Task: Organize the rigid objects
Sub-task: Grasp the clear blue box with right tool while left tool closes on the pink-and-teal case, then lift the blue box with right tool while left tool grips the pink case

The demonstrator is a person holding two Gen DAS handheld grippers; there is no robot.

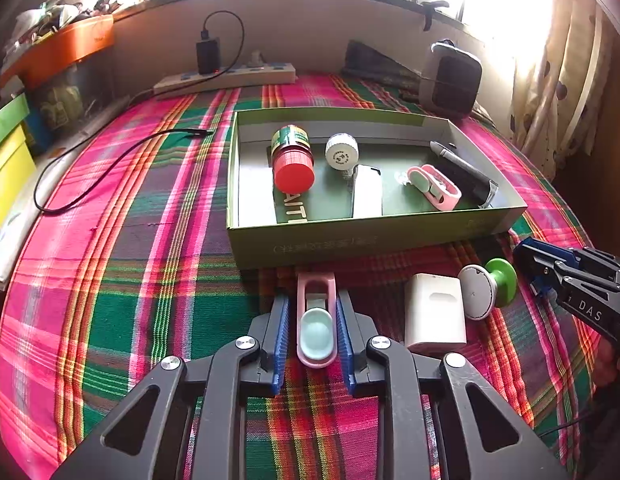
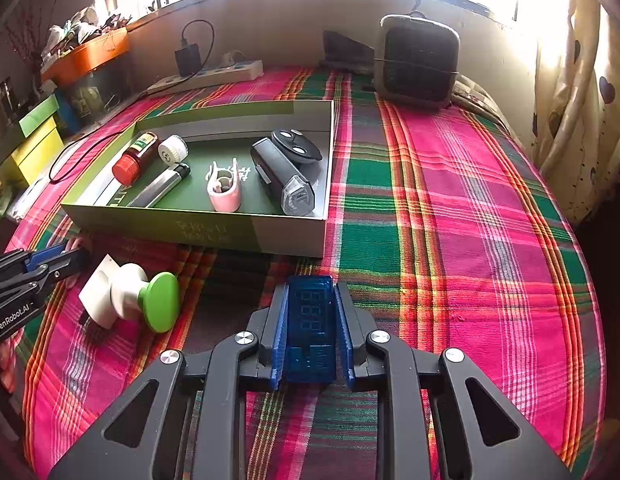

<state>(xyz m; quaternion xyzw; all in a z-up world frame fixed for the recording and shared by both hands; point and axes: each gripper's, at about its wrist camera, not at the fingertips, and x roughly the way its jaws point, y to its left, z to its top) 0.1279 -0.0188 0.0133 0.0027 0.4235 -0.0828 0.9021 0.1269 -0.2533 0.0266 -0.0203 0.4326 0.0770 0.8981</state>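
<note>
My left gripper [image 1: 313, 308] is shut on a pink clip with a pale green pad [image 1: 316, 326], held just above the plaid cloth in front of the green box [image 1: 350, 240]. My right gripper [image 2: 310, 300] is shut on a blue translucent device with digits [image 2: 310, 328]. The box [image 2: 198, 232] holds a red-capped bottle [image 1: 292, 160], a white round cap [image 1: 341, 151], a white bar [image 1: 366, 190], another pink clip [image 1: 434, 186] and a black torch [image 2: 284, 178]. A white adapter [image 1: 434, 320] and a green-knobbed white stamp [image 1: 488, 288] lie on the cloth, right of my left gripper.
A power strip with a black charger [image 1: 226, 76] and a loose black cable [image 1: 110, 164] lie at the back left. A grey heater [image 2: 416, 60] stands at the back. Stacked boxes [image 1: 10, 160] sit at the left edge. A curtain [image 2: 582, 100] hangs right.
</note>
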